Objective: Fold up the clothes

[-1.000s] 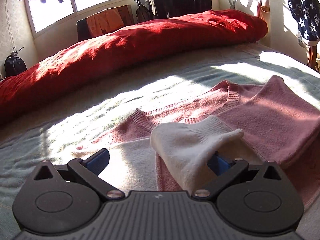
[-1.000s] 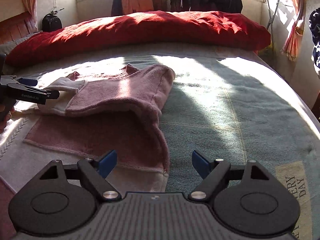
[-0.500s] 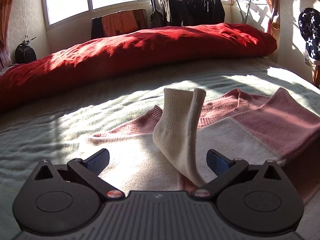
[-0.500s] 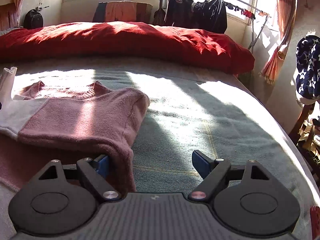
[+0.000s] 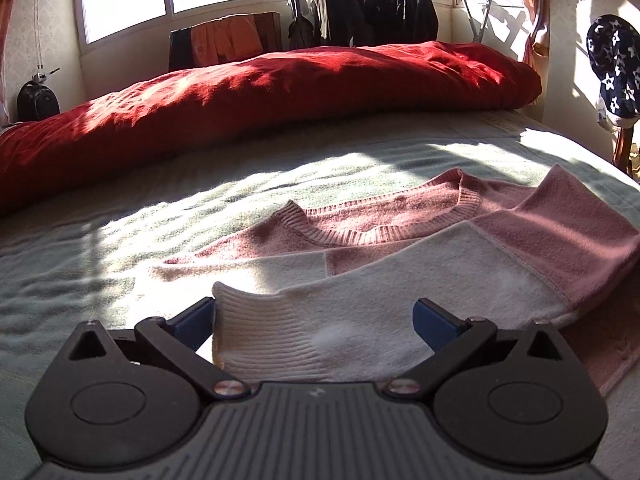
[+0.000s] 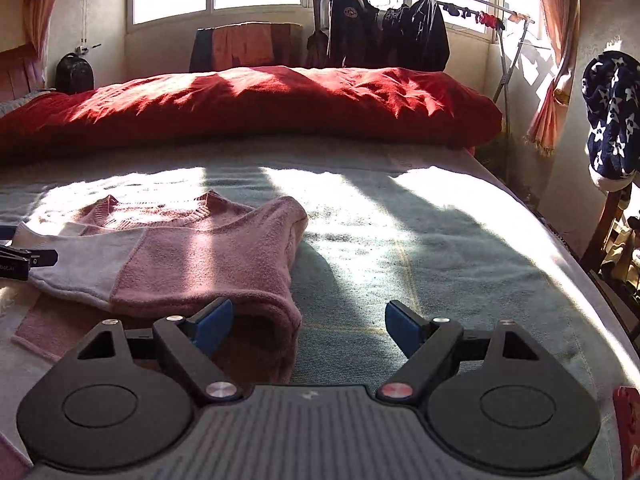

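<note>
The white sleeve cuff (image 5: 280, 332) that stood upright half a second ago now lies flat across the pink-and-white sweater (image 6: 192, 256) on the bed (image 6: 420, 240), between the left gripper's (image 5: 314, 320) spread jaws, while the right gripper (image 6: 308, 322), jaws apart and empty, hovers by the folded shoulder, so this sleeve fold looks done.

Open bedspread (image 6: 420, 248) right of sweater (image 6: 208, 256)

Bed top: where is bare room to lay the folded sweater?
Free: the blanket right of the pink sweater, up to the red duvet; also the strip left of the sweater in the left wrist view. Crowded: around the left gripper, over the white cuff.
</note>
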A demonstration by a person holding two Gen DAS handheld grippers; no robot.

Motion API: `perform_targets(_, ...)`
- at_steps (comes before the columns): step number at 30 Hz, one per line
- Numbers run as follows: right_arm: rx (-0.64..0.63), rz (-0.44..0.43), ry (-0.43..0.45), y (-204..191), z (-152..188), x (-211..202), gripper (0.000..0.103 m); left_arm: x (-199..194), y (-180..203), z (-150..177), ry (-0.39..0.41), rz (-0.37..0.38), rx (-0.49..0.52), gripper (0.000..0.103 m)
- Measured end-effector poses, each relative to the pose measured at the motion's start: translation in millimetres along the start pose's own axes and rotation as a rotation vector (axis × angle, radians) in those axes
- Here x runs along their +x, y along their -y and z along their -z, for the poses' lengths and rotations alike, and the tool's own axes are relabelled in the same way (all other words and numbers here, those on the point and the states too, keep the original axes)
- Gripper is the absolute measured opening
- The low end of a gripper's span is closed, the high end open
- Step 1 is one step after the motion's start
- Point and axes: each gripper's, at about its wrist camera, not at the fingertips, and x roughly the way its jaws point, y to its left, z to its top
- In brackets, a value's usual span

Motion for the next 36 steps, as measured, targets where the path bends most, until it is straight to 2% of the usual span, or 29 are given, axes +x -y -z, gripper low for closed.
perform_targets(3,-0.045,-0.021,0.006,-5.5,-24.4,20.5,0.087,-3.3,-0.6,-1.6,0.013,0.003,-0.006,0.102)
perform_targets(6,-0.073,-0.021,-0.080,-12.7,-37.3,68.1,0.085,-6.4,-2.2,-2.8,0.021,0.012,-0.010,0.102)
perform_targets(10,-0.105,0.054,-0.167,-8.1,-32.5,108.1,0.081,-5.6,-6.6,-2.1,0.017,0.012,0.005,0.102)
perform_targets(14,-0.064,0.109,-0.200,19.7,-18.4,118.1,0.081,-0.9,-12.2,0.4,0.002,0.015,-0.009,0.102)
perform_targets(17,0.004,0.060,-0.180,35.8,-17.3,110.1,0.078,-1.1,-14.3,0.5,0.002,0.034,-0.027,0.102)
perform_targets(20,0.103,-0.051,-0.169,47.0,-24.1,105.3,0.073,-4.1,-14.0,-0.3,0.012,0.051,-0.025,0.102)
perform_targets(24,0.238,-0.190,-0.196,58.0,-35.7,123.0,0.050,-7.2,-28.3,-1.6,-0.007,0.116,-0.100,0.102)
perform_targets(25,0.262,-0.206,-0.209,59.7,-37.2,130.1,0.049,-8.2,-34.3,-1.4,-0.012,0.132,-0.128,0.102)
perform_targets(27,0.289,-0.226,-0.229,60.8,-36.5,139.3,0.044,-7.2,-50.9,-0.7,-0.024,0.147,-0.187,0.102)
perform_targets(29,0.283,-0.232,-0.233,58.5,-34.7,141.4,0.044,-4.9,-68.6,0.0,-0.036,0.155,-0.247,0.097)
perform_targets(30,0.274,-0.233,-0.233,56.9,-33.6,141.3,0.044,-1.7,-77.7,-0.1,-0.046,0.163,-0.284,0.086)
perform_targets(31,0.265,-0.234,-0.232,55.3,-32.6,141.2,0.044,2.5,-87.7,-0.4,-0.059,0.179,-0.327,0.080)
perform_targets(34,0.240,-0.233,-0.231,51.7,-30.5,140.3,0.044,15.8,-101.5,0.9,-0.104,0.241,-0.397,0.075)
perform_targets(36,0.226,-0.231,-0.229,50.8,-30.2,139.4,0.044,24.5,-99.7,1.8,-0.137,0.294,-0.383,0.074)
